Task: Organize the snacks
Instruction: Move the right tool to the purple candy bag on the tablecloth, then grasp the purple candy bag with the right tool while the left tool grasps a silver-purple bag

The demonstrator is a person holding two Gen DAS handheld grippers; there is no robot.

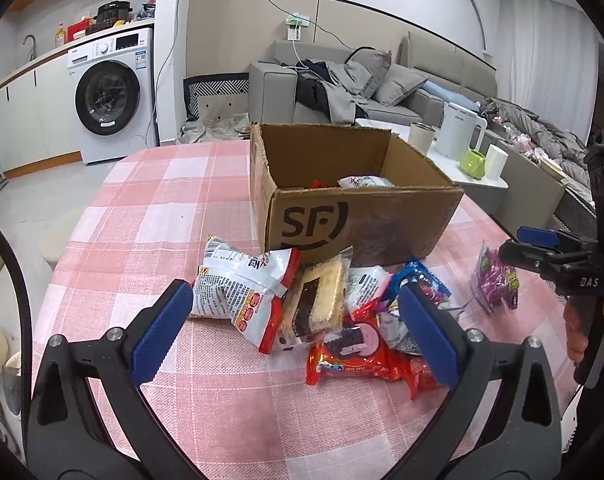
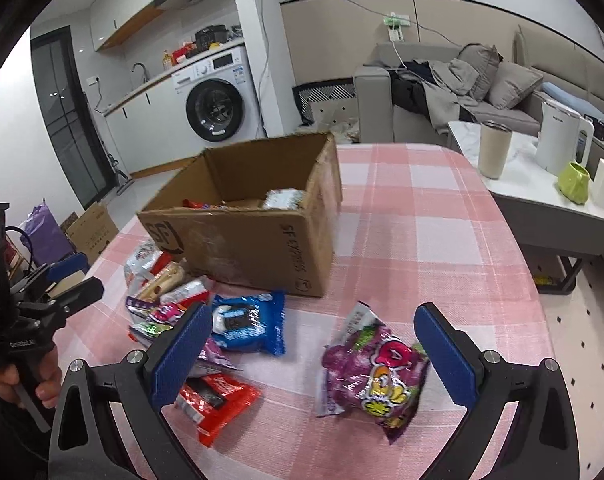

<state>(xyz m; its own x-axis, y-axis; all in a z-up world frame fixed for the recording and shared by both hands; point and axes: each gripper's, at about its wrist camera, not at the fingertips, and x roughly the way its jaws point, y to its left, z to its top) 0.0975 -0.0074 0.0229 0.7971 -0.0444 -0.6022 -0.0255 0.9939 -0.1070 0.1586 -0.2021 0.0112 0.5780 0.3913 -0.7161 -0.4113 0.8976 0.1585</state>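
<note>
The table (image 1: 149,216), under a pink and white check cloth, fills most of what I can see from here. On it stands the brown cardboard box (image 1: 362,220) with its flaps up and the top open; in the left wrist view it sits at about twelve o'clock from the left gripper (image 1: 297,328). Inside the box lie a pale packet (image 2: 283,199) and a red wrapper (image 2: 193,203).

Just in front of the box, touching one another, lies a heap of snacks: a white and red bag (image 1: 241,292) at eleven o'clock from the left gripper, a sandwich biscuit pack (image 1: 322,300) leaning beside it, a red packet (image 1: 358,360) nearest the camera, and a blue cookie pack (image 2: 249,322) at the heap's right edge.

Apart from the heap, a purple candy bag (image 2: 376,380) lies between the blue pads of the right gripper (image 2: 316,354), nearer the one at three o'clock; whether it touches that pad I cannot tell.

Both grippers are spread wide and hold nothing. Each hangs just above the cloth.
</note>
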